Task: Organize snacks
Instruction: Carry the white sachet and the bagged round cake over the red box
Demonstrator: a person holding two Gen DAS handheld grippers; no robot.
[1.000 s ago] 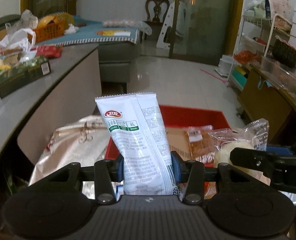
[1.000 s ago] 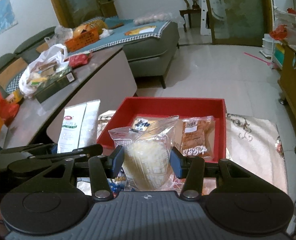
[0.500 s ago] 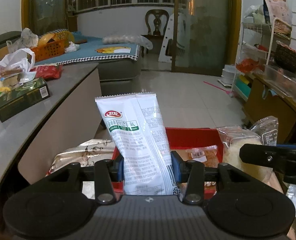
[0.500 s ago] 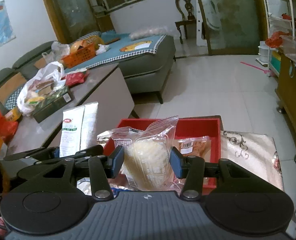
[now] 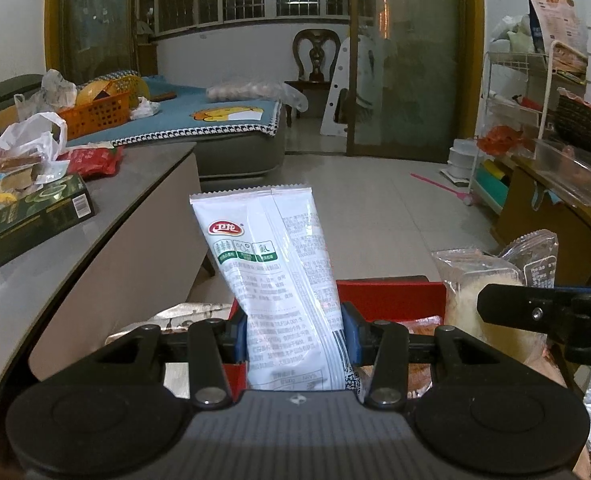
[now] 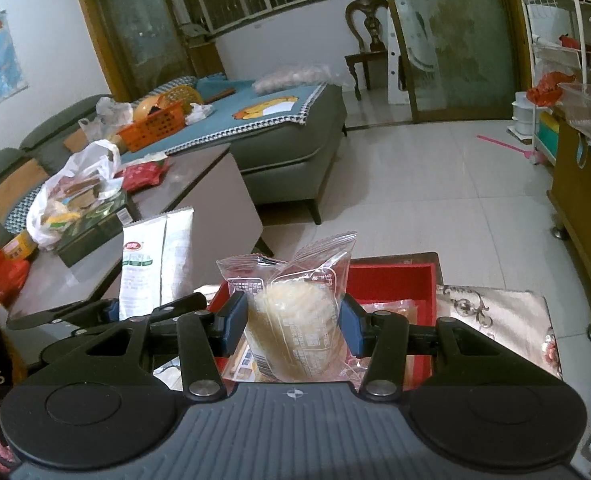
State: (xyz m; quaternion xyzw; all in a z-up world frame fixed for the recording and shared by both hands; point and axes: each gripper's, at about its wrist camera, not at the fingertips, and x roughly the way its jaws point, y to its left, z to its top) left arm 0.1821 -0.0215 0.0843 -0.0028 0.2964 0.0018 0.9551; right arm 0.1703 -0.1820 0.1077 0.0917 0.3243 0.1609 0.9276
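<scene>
My left gripper (image 5: 294, 334) is shut on a tall white snack packet (image 5: 273, 272) with a red logo, held upright above the near edge of a red tray (image 5: 391, 298). My right gripper (image 6: 291, 326) is shut on a clear packet of pale yellow pastry (image 6: 295, 312), held over the same red tray (image 6: 391, 282). The white packet also shows in the right wrist view (image 6: 155, 260), and the pastry packet in the left wrist view (image 5: 479, 280). An orange-brown snack packet (image 6: 391, 308) lies in the tray.
A grey table (image 5: 95, 216) on the left holds a dark green box (image 5: 39, 216), a white plastic bag of snacks (image 5: 15, 160) and a red packet (image 5: 91, 160). A patterned cloth (image 6: 495, 316) lies under the tray. A wooden cabinet (image 6: 583, 200) stands on the right.
Both grippers have risen and tilted up with their packets, so the tray sits lower in both views and more of the room shows.
</scene>
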